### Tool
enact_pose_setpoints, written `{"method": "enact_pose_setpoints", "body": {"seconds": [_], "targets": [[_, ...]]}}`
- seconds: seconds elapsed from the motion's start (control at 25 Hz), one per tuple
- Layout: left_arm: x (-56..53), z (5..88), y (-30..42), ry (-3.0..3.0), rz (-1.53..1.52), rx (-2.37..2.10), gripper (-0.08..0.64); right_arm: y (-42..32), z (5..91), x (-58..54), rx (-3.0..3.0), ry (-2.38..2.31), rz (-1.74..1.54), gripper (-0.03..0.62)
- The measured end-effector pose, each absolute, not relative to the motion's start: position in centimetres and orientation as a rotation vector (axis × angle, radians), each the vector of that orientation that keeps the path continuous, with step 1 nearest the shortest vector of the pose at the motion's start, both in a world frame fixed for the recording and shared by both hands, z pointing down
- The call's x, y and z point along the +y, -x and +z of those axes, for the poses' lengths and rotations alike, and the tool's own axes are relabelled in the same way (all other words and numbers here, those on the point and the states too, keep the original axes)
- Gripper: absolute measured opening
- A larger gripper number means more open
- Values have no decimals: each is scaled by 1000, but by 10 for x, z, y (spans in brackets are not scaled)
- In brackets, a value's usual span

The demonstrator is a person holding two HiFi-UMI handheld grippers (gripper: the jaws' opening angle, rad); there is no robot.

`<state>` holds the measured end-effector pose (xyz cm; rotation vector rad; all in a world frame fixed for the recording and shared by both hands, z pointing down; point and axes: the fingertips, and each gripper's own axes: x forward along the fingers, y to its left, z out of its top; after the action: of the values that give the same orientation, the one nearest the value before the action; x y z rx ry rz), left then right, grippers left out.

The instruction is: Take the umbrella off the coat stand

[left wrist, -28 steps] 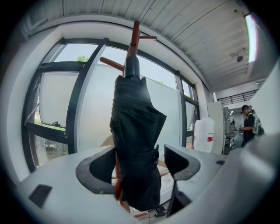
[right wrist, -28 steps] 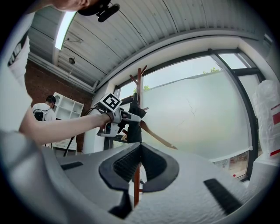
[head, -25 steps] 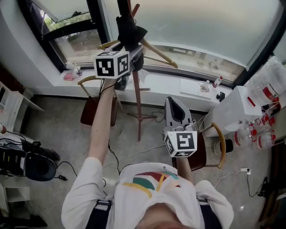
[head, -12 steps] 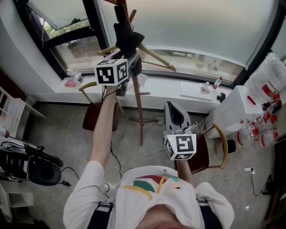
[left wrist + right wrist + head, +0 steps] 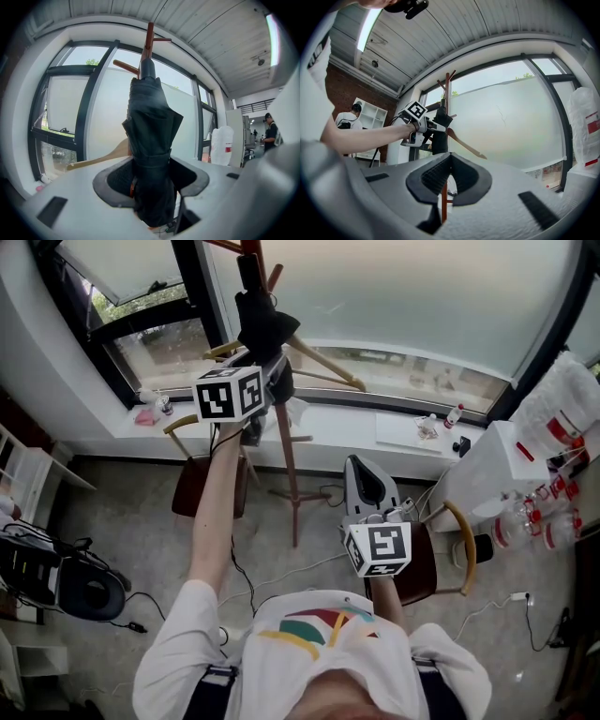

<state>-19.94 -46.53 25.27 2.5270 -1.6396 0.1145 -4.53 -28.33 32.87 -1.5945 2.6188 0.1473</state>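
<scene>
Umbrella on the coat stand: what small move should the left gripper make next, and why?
Probably finish closing before any lift. The jaws of the left gripper are closing around the folded umbrella, which hangs on the coat stand; the pads do not look clamped yet.

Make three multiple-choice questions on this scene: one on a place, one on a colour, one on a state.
1. Where is the umbrella? A on the coat stand; B on the floor; C on a chair.
2. Its colour? A red; B black; C yellow.
3. Jaws of the right hand-held gripper? A together, empty; B clamped on the umbrella; C wide apart.
Answers: 1 A, it hangs near the stand's top; 2 B, its fabric is black; 3 A, the pads meet with nothing between.
</scene>
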Motion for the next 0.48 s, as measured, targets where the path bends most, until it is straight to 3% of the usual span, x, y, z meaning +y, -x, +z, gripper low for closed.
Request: {"method": "enact_pose_setpoints", "body": {"seconds": [0.48], "targets": [[-458, 251, 197, -2524, 122, -1629, 224, 45, 325, -280, 2622, 1581, 161, 0]]}}
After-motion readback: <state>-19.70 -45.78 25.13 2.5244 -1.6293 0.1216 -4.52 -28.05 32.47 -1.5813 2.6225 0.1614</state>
